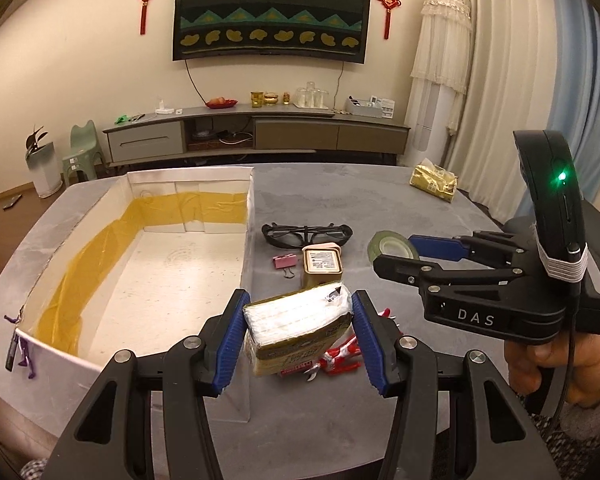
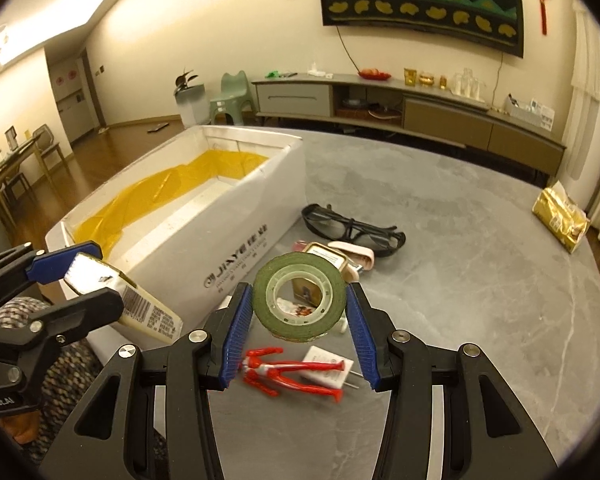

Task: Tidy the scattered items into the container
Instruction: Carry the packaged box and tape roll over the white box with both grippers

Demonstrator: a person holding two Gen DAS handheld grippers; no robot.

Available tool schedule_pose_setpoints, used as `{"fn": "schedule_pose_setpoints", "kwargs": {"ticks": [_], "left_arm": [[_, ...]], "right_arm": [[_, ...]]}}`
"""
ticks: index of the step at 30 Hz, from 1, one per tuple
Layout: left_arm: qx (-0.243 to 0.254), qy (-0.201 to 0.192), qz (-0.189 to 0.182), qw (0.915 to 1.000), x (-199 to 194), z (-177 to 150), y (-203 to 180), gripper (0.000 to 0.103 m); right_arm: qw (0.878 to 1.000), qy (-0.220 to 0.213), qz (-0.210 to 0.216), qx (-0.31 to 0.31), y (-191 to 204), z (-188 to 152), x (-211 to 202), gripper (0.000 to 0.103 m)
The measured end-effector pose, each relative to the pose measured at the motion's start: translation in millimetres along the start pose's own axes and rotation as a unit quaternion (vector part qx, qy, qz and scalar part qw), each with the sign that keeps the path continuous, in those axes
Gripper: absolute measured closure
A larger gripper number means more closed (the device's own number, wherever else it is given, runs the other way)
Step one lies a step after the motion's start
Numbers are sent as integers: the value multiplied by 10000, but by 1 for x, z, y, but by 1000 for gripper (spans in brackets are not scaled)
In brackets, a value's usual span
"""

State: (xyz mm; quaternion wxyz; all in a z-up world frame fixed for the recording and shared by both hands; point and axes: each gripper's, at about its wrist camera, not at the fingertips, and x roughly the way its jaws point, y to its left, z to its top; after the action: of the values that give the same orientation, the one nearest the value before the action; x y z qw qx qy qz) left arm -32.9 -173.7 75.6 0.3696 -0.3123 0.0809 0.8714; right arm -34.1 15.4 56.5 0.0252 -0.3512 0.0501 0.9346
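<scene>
My left gripper (image 1: 298,332) is shut on a gold-and-white tissue packet (image 1: 296,326), just right of the white container's right wall (image 1: 247,240). The container (image 2: 220,256) has a yellow liner and nothing inside. In the right wrist view, my right gripper (image 2: 300,320) is shut on a green tape roll (image 2: 300,296) above the table. Below it lie a red toy figure (image 2: 292,372) and a white plug (image 2: 328,368). Black glasses (image 1: 307,234), a gold tin (image 1: 322,266) and a pink binder clip (image 1: 285,263) lie on the grey table. The left gripper (image 2: 96,276) shows at the left with the packet (image 2: 140,308).
A gold foil bag (image 1: 434,180) lies at the table's far right edge. A pink case (image 2: 356,256) rests beside the tin (image 2: 324,256). A marker and purple ribbon (image 1: 24,354) hang at the container's near left corner. A hand (image 1: 540,364) holds the right gripper (image 1: 400,256).
</scene>
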Motion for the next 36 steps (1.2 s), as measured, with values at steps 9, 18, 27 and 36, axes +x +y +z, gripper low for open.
{"fn": "schedule_pose_setpoints", "kwargs": {"ticks": [9,18,27,36], "left_arm": [[-387,-50,-260,9989,-20,2,19,50],[-617,-267,-446,9967,-39,15,38,50],[-1016,-446,-473,9927,-49,25,75,50],[-1205,-430,-288,9914,-42,26,106,50]], "right_arm": [[9994,-105,274,165,19,-8,-17,53],[9982,-266,405,348,26,6,-34,53],[9983,-159,551,102,48,21,-22,53],[9975,-83,637,-310,75,46,-2,53]]}}
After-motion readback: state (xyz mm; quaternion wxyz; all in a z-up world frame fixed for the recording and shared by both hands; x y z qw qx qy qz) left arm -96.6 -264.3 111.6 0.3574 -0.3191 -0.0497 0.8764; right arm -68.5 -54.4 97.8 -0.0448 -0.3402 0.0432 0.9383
